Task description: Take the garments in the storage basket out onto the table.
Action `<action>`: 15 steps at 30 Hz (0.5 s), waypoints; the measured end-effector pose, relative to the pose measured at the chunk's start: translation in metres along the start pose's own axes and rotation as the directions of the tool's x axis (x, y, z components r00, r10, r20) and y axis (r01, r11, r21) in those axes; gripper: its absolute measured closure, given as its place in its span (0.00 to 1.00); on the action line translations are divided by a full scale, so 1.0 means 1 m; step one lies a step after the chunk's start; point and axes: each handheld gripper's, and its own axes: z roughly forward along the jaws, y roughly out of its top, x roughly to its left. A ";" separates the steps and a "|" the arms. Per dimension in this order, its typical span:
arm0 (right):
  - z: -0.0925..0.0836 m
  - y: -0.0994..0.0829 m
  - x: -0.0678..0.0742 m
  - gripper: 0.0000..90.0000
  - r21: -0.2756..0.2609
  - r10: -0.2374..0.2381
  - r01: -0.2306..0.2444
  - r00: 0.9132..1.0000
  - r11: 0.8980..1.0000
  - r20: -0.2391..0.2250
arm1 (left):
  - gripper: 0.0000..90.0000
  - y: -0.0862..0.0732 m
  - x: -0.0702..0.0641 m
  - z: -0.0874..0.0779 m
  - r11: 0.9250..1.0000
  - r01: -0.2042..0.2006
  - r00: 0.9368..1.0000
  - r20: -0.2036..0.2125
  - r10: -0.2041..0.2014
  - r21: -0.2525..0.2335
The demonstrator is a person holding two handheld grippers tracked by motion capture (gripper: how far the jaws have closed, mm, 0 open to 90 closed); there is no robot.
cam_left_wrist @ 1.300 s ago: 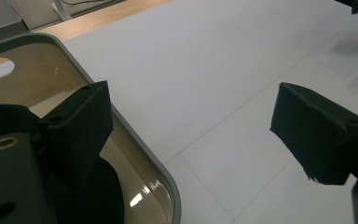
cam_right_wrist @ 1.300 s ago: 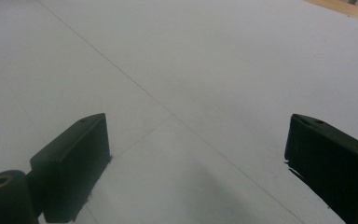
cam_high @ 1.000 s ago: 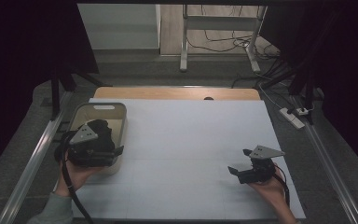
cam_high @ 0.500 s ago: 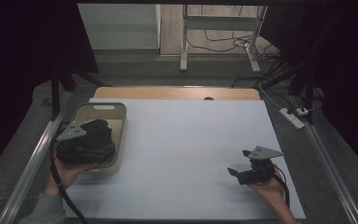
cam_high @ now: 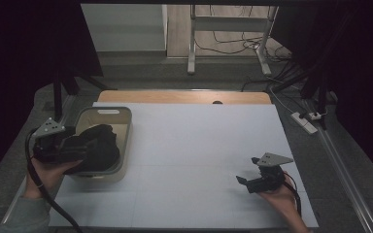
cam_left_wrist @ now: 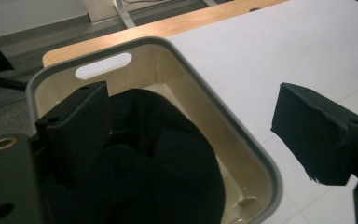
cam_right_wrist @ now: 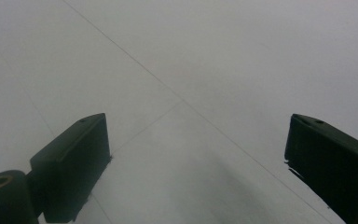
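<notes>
A cream bin [cam_high: 127, 127] with a grey rim stands at the table's left, and a crumpled black cloth [cam_high: 103, 144] lies in it. My left gripper [cam_high: 79, 146] reaches over the bin's left side, held by a hand. In the left gripper view it [cam_left_wrist: 198, 133] is open wide. One jaw rests low against the cloth [cam_left_wrist: 168, 163] inside the bin [cam_left_wrist: 242, 135], and the other hangs outside the rim over the table. My right gripper [cam_high: 245, 181] sits low at the front right, open over bare white table [cam_right_wrist: 196, 163] with nothing between its jaws.
A white sheet [cam_high: 199, 141] covers the tabletop, with a strip of wood [cam_high: 184, 97] showing along the far edge. On the floor to the right lies a power strip [cam_high: 305, 121]. Metal legs [cam_high: 192, 43] and cables stand beyond the table.
My left gripper has drawn leftward, from over the middle of the bin to its left side. The cloth stays in the bin. The right gripper has not moved.
</notes>
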 end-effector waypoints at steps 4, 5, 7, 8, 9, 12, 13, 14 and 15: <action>0.001 0.000 0.000 0.07 0.016 0.001 -0.001 1.000 1.000 0.002 | 0.14 0.000 0.007 0.006 1.000 0.001 1.000 -0.008 -0.001 0.030; 0.002 -0.001 0.000 0.07 0.016 0.002 -0.002 1.000 1.000 0.002 | 0.13 0.000 0.010 0.008 0.999 0.006 1.000 -0.011 -0.005 0.036; 0.002 -0.001 0.000 0.07 0.018 0.001 -0.002 1.000 1.000 0.001 | 0.13 -0.001 0.015 0.012 0.998 0.021 1.000 -0.014 -0.020 0.052; 0.002 -0.001 0.000 0.07 0.020 0.001 -0.001 1.000 1.000 0.002 | 0.13 -0.002 0.018 0.014 0.998 0.031 0.999 -0.015 -0.030 0.057; 0.002 -0.001 0.000 0.07 0.022 0.000 0.000 1.000 1.000 0.002 | 0.13 -0.003 0.021 0.016 0.997 0.040 0.999 -0.018 -0.039 0.064; 0.003 -0.001 0.000 0.07 0.026 -0.003 0.003 1.000 1.000 0.001 | 0.12 -0.006 0.026 0.020 0.995 0.056 0.998 -0.021 -0.055 0.080; 0.003 -0.001 0.000 0.07 0.028 -0.002 0.002 1.000 1.000 0.001 | 0.12 -0.007 0.027 0.021 0.995 0.058 0.998 -0.021 -0.056 0.087; 0.003 -0.001 0.000 0.07 0.030 -0.003 0.003 1.000 1.000 0.001 | 0.12 -0.008 0.028 0.023 0.994 0.059 0.998 -0.020 -0.057 0.094; 0.003 -0.001 0.000 0.07 0.032 -0.004 0.004 1.000 0.999 0.002 | 0.12 -0.009 0.029 0.024 0.993 0.061 0.998 -0.018 -0.059 0.101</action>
